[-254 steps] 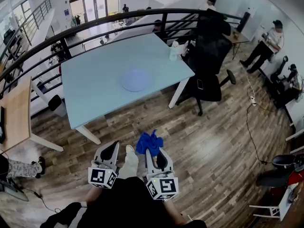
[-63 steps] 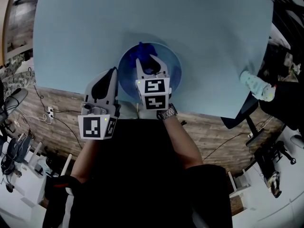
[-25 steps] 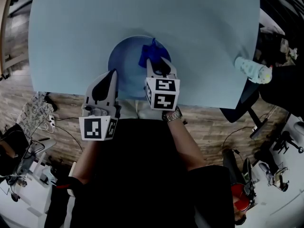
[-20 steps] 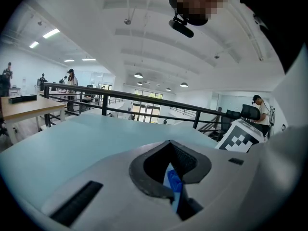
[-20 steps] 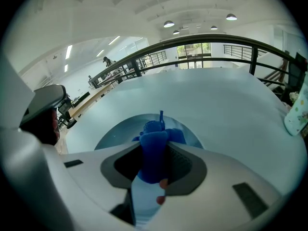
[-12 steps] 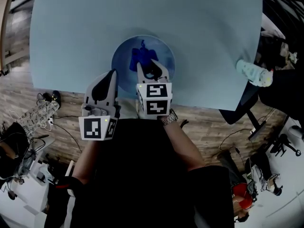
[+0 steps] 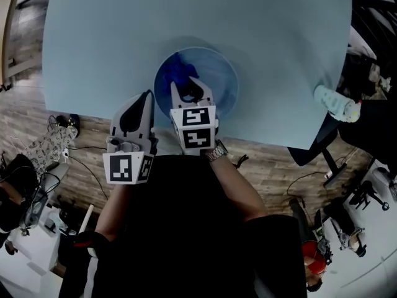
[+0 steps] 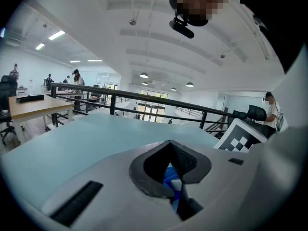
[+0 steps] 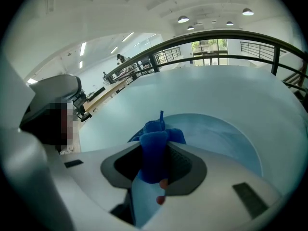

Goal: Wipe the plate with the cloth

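Observation:
A round blue plate (image 7: 217,79) lies on the pale blue table (image 7: 124,36) near its front edge. My right gripper (image 7: 188,83) is over the plate's left half, shut on a bunched dark blue cloth (image 7: 178,72) that presses on the plate. In the right gripper view the cloth (image 9: 154,138) sticks out between the jaws, with the plate (image 9: 226,134) beyond it. My left gripper (image 7: 146,95) hovers at the table's front edge, just left of the plate, shut with nothing in it. Its jaws (image 8: 169,143) meet at the tips.
A pale bottle-like thing (image 7: 335,104) lies at the table's right edge, beside a black chair (image 7: 372,129). Wooden floor with cables (image 7: 56,141) runs below the front edge. A dark railing (image 8: 144,100) lines the far side of the table.
My right gripper has dragged the cloth from the plate's upper right across the middle to its left half. The left gripper has stayed where it was.

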